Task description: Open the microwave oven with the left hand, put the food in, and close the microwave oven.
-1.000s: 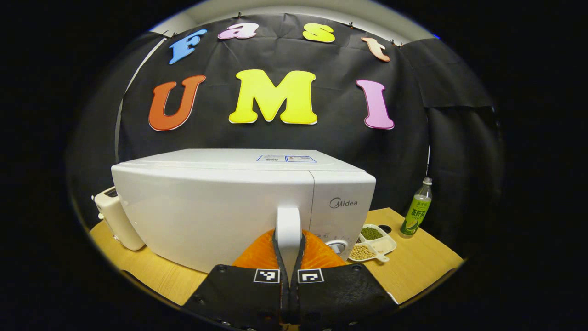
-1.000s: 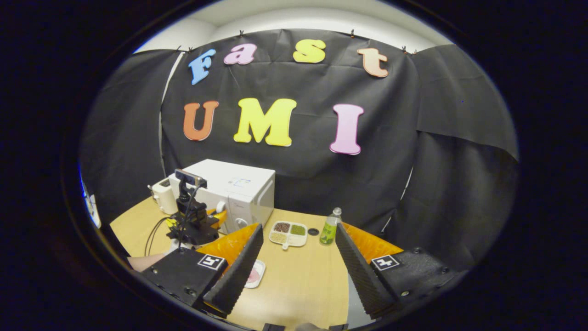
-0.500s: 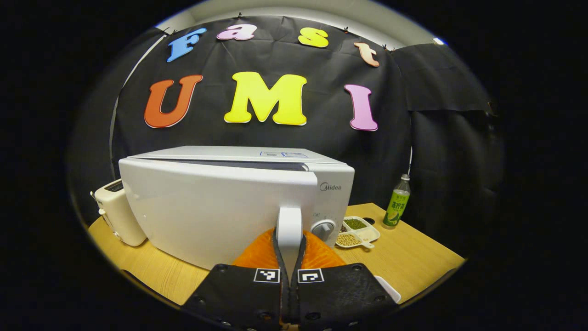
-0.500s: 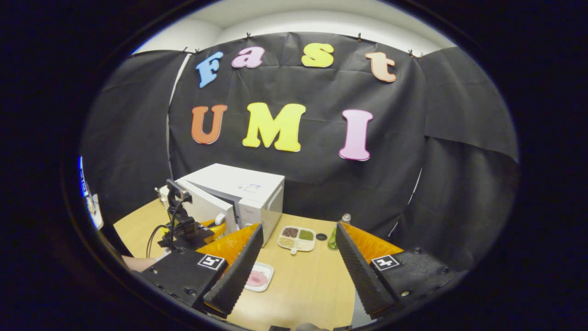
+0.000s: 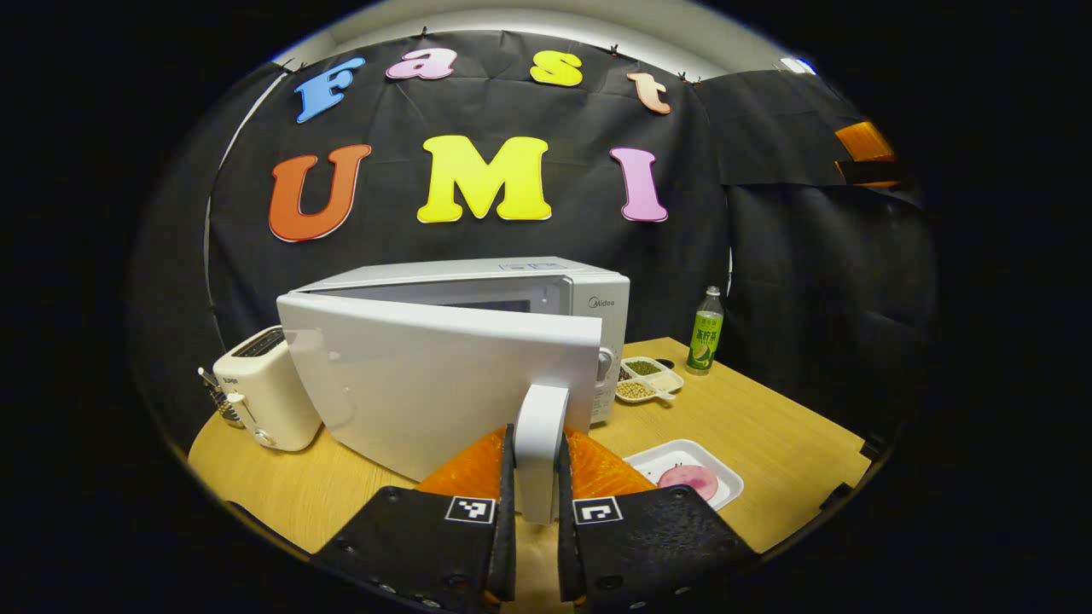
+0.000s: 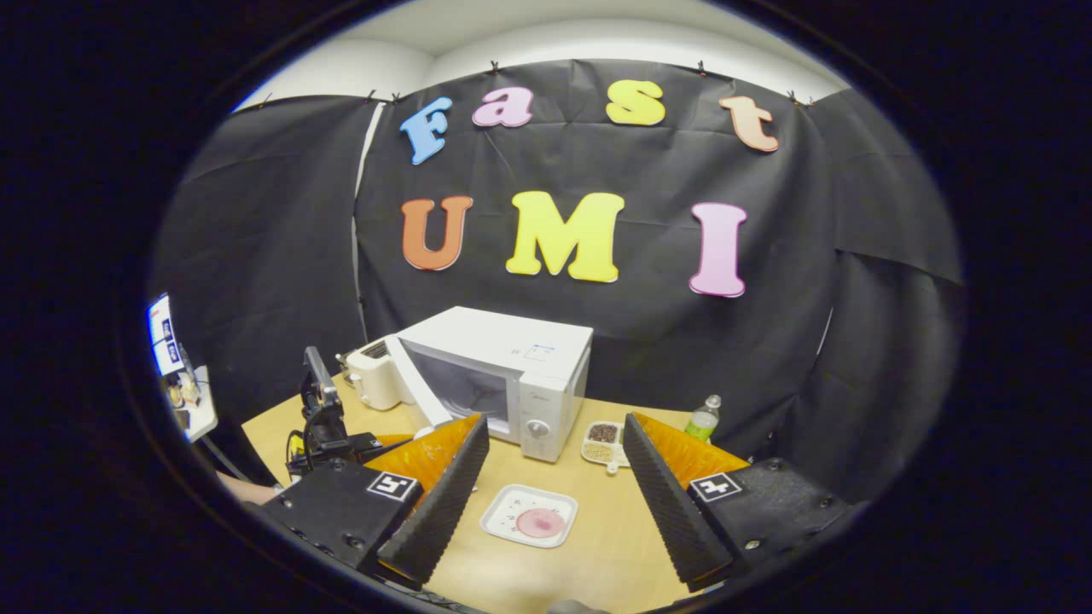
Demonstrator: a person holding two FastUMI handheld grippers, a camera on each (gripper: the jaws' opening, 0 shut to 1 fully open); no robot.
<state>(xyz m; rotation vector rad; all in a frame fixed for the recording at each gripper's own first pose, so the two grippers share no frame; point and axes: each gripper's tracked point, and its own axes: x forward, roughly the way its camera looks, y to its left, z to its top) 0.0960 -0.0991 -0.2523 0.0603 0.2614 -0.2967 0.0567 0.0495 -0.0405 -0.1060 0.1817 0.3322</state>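
The left gripper [image 5: 533,512] is clamped on the door handle [image 5: 539,443] of the microwave [image 5: 546,290], door partly open; the right gripper [image 6: 550,477] hangs spread and empty above the food tray [image 6: 529,516] on the desk [image 5: 768,435]; pulling off-arc could drag the microwave or slip the handle.

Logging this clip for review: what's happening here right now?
A person is opening the microwave: the left gripper is shut on the door handle, and the door stands partly open. The right gripper hangs open above the table, over the white tray holding the pink food, not yet picked up.
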